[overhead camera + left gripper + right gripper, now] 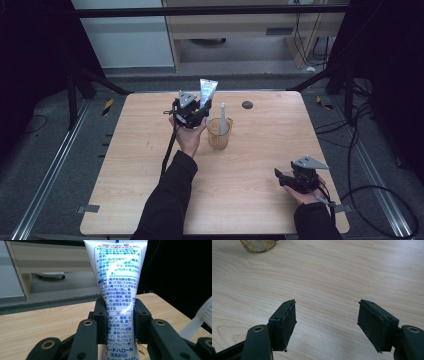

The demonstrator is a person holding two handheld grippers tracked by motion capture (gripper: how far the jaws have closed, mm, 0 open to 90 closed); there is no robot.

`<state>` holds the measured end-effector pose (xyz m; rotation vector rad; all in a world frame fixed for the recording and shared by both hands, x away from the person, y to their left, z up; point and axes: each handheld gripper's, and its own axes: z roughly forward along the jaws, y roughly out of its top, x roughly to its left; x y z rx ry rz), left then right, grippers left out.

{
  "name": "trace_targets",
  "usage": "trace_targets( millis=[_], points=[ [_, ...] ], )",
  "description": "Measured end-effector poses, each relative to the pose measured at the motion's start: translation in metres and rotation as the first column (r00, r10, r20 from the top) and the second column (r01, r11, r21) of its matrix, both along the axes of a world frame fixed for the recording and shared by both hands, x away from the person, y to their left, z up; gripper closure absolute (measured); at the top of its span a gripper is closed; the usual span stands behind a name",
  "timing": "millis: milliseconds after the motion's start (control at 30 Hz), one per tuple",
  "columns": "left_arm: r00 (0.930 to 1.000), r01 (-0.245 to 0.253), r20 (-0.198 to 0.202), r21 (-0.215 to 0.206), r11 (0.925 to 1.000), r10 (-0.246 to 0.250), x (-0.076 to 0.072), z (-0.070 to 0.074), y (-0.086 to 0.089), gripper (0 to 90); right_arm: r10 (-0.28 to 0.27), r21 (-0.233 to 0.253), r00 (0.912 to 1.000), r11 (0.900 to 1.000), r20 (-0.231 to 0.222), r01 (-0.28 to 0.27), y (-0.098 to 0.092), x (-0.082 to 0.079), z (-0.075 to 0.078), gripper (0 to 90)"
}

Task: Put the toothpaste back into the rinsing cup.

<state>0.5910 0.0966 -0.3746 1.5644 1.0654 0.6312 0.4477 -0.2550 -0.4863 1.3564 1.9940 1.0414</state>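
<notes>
My left gripper (196, 113) is shut on a white toothpaste tube (206, 91) with blue print, held upright just left of a clear amber cup (219, 134) near the table's middle. In the left gripper view the tube (117, 277) stands squeezed between the two black pads, its crimped end up. A white toothbrush (223, 118) stands in the cup, and its handle (200, 318) shows at the right edge of the left gripper view. My right gripper (286, 179) rests low at the table's front right, open, its pads (284, 323) wide apart over bare wood.
The wooden table (270, 145) has a small dark round hole (247, 105) behind the cup. The cup's base (257, 246) shows at the top left of the right gripper view. Black frame struts, cables and a wooden cabinet stand beyond the table's far edge.
</notes>
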Motion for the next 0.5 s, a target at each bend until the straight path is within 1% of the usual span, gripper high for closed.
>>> trace_targets(
  millis=[133,333,467,500],
  points=[
    [1.0,0.007,0.006,-0.01,0.9999,-0.007,0.002,-0.004,-0.004,69.0,0.0,-0.003,1.0,1.0,0.001,0.0,0.0,0.0,-0.001,30.9],
    [0.9995,0.029,0.012,0.002,0.9996,-0.029,0.002,-0.007,-0.014,68.9,0.003,-0.004,1.0,1.0,-0.001,-0.003,0.0,0.0,-0.001,31.1],
    [0.9994,0.033,0.012,0.008,0.9994,-0.033,0.004,-0.01,-0.018,68.9,0.007,0.0,1.0,1.0,-0.003,-0.007,0.001,0.0,0.0,31.2],
    [0.9994,0.035,0.009,0.011,0.9993,-0.035,0.005,-0.011,-0.019,68.9,0.009,-0.009,0.9999,1.0,0.003,-0.009,0.0,0.0,-0.001,31.2]
  ],
)
